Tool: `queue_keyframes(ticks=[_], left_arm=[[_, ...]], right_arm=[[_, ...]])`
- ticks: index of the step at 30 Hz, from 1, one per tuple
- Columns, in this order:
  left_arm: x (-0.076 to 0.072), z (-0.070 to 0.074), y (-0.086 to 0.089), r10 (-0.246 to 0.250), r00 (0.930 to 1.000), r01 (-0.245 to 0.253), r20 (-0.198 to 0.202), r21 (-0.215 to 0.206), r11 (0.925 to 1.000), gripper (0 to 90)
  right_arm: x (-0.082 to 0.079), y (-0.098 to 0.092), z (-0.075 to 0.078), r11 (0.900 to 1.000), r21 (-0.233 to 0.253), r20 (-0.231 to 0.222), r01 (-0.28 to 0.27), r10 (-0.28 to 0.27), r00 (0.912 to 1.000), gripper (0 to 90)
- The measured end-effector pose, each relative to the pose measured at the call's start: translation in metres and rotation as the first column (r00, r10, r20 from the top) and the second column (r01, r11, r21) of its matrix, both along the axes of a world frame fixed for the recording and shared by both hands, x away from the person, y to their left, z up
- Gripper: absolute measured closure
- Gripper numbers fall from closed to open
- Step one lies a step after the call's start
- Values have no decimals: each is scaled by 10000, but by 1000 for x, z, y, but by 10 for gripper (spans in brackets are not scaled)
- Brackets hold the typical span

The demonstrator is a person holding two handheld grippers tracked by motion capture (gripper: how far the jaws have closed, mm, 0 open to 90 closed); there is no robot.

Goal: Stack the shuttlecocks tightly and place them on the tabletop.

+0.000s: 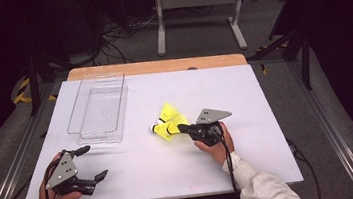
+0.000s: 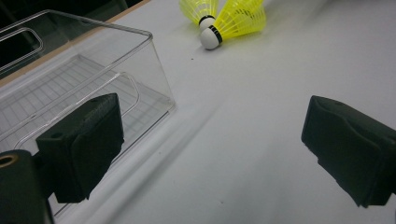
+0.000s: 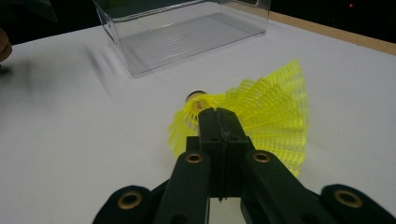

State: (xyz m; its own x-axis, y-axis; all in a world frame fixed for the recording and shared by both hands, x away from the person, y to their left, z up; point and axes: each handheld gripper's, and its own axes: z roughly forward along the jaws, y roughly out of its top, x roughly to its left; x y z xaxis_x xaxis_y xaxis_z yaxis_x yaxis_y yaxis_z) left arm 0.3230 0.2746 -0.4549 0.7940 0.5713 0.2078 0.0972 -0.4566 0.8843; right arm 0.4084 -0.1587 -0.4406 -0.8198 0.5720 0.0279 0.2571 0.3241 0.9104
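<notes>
Right gripper (image 3: 218, 114) clamps one yellow mesh plastic shuttlecock (image 3: 261, 116) on the white table (image 1: 244, 96); left gripper (image 1: 92, 163) gapes wide. Clear plastic bin (image 1: 97, 116) holds nothing: both shuttlecocks remain outside.

A: On the counter (image 1: 243, 87), a clear bin (image 1: 99, 108) sits toward the far left; two shuttlecocks lie just right of it, near the middle.

B: And the tools?

A: The right tool (image 1: 183, 128) lies before and to the right of the shuttlecocks, jaws pressed together on the skirt of the nearer shuttlecock (image 1: 164, 129). The other shuttlecock (image 1: 171, 112) lies just behind, touching it. The left tool (image 1: 92, 163) rests at the near left edge, before the bin, jaws spread, well apart from the shuttlecocks.
</notes>
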Motion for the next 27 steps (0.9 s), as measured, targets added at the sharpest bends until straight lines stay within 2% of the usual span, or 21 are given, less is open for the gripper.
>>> queue_keyframes(ticks=[4,9,13,16,19,27], left_arm=[[0,0,1,-4,10000,4,-26,9,10000,67],[0,0,0,-15,10000,15,-18,-24,10000,67],[0,0,0,-29,10000,29,-20,-29,10000,67],[0,1,1,-32,10000,32,-33,-10,10000,67],[0,0,0,-43,10000,43,-46,1,10000,67],[0,0,-1,-78,9999,78,-123,54,10000,67]], right_arm=[[0,-1,-1,10000,-47,-44,41,-41,10000,900],[-1,-1,-5,9992,-403,-199,-37,29,9998,889],[-2,-2,-9,9953,-961,-404,-144,105,9991,858],[-2,-2,-11,9934,-1131,-553,-210,148,9984,850],[-2,-2,-15,9877,-1532,-820,-326,201,9964,838],[1,4,-17,9814,-1898,-731,-297,160,9972,841]])
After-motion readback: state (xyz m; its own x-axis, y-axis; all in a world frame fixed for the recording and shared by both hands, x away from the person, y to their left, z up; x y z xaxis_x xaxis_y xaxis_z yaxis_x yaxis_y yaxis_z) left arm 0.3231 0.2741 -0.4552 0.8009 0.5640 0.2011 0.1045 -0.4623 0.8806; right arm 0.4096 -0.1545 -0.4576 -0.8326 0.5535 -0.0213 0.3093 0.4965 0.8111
